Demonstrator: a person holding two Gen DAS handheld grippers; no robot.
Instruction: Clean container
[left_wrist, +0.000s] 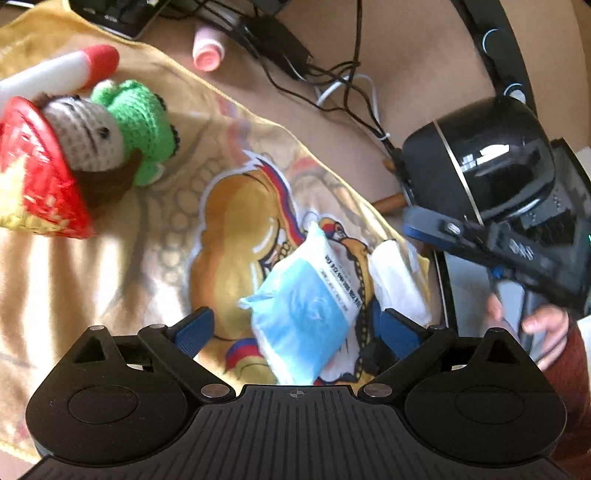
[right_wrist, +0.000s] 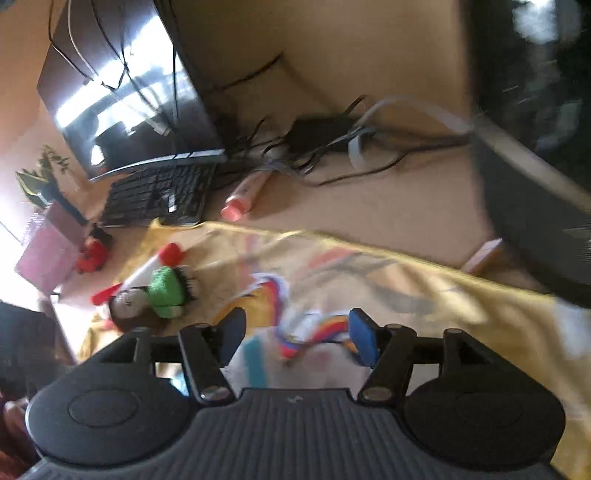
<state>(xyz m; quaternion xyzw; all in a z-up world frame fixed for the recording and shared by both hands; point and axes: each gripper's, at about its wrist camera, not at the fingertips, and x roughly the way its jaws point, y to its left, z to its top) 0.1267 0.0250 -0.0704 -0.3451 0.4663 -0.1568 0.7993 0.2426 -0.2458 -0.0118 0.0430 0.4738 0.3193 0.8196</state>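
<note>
A red mesh container (left_wrist: 40, 192) lies tipped on a yellow printed cloth (left_wrist: 110, 266) at the left. A beige crochet toy (left_wrist: 88, 136) and a green one (left_wrist: 140, 122) rest against it, and a white tube with red ends (left_wrist: 55, 74) lies behind them. My left gripper (left_wrist: 295, 328) is open wide over a blue and white packet (left_wrist: 306, 310), and its pads do not touch the packet. A second white packet (left_wrist: 399, 280) lies just to the right. My right gripper (right_wrist: 297, 338) is open above the cloth, with a blurred white and teal packet (right_wrist: 255, 358) below it. The toys (right_wrist: 166, 288) lie to its left.
A black round appliance (left_wrist: 480, 158) stands at the right. Tangled cables (left_wrist: 332, 85) and a pink bottle (left_wrist: 208, 48) lie behind the cloth. A keyboard (right_wrist: 159, 195), a monitor (right_wrist: 125, 85) and a pink box (right_wrist: 48, 254) stand at the far left. A person's hand (left_wrist: 543, 325) holds the right gripper's handle.
</note>
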